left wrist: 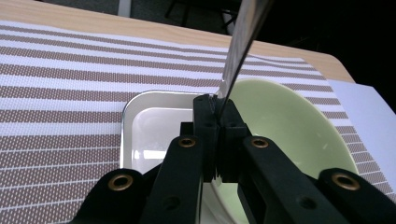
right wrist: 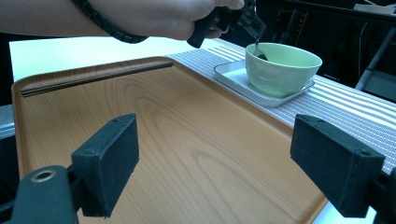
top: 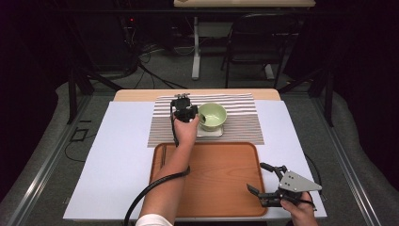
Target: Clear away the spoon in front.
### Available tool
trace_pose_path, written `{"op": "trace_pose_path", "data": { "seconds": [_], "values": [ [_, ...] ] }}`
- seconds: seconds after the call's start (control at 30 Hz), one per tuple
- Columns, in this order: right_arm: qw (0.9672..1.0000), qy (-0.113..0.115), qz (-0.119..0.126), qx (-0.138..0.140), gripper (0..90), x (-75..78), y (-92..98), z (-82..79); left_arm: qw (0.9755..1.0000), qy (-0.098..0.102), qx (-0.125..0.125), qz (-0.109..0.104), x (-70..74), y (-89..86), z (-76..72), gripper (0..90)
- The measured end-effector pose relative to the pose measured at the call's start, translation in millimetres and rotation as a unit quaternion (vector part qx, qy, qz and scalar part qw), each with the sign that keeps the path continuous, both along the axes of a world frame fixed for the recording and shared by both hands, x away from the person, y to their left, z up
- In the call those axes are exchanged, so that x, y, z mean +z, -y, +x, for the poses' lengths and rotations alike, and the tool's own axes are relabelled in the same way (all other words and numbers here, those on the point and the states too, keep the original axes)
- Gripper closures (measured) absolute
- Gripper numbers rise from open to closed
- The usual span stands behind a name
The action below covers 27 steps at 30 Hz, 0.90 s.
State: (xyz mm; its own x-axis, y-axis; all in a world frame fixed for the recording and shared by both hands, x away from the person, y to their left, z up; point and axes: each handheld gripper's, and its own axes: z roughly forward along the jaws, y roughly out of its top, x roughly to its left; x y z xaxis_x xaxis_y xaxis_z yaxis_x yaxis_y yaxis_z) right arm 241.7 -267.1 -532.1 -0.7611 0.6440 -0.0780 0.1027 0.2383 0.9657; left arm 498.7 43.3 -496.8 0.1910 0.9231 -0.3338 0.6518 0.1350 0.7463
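A pale green bowl (top: 212, 115) (left wrist: 289, 126) (right wrist: 282, 65) stands on a white square dish (top: 210, 132) (left wrist: 154, 126) (right wrist: 236, 79) on the striped mat (top: 244, 125). My left gripper (top: 200, 119) (left wrist: 217, 112) is at the bowl's left rim, shut on the handle of a metal spoon (left wrist: 240, 42). The spoon (right wrist: 258, 50) hangs with its tip just inside the bowl. My right gripper (top: 256, 176) (right wrist: 215, 158) stands open over the near right corner of the wooden tray (top: 221, 183) (right wrist: 163, 121), with nothing between its pads.
A pair of dark thin sticks (top: 163, 157) (right wrist: 93, 79) lies along the tray's left edge. A white sheet (top: 117, 160) covers the table around the tray and mat. Beyond the far edge stand a chair (top: 259, 42) and a table leg (top: 195, 47).
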Motion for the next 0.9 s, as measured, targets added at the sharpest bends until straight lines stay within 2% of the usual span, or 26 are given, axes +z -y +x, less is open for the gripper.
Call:
{"op": "trace_pose_path", "data": {
  "seconds": [0.3,0.53,0.9],
  "values": [
    [1.0000,0.001,-0.001,-0.001,14.9,0.0,0.0,0.2,0.9998,0.007,-0.016,-0.003,16.6,-2.4,-0.4,89.4],
    [1.0000,0.000,-0.001,-0.001,14.9,0.2,0.2,0.1,0.9998,0.001,-0.018,-0.012,30.2,-4.8,-3.7,89.4],
    [1.0000,0.002,-0.002,-0.002,14.9,0.1,0.2,0.2,0.9989,-0.005,-0.044,-0.016,45.6,-7.4,-13.6,89.4]
  ]
}}
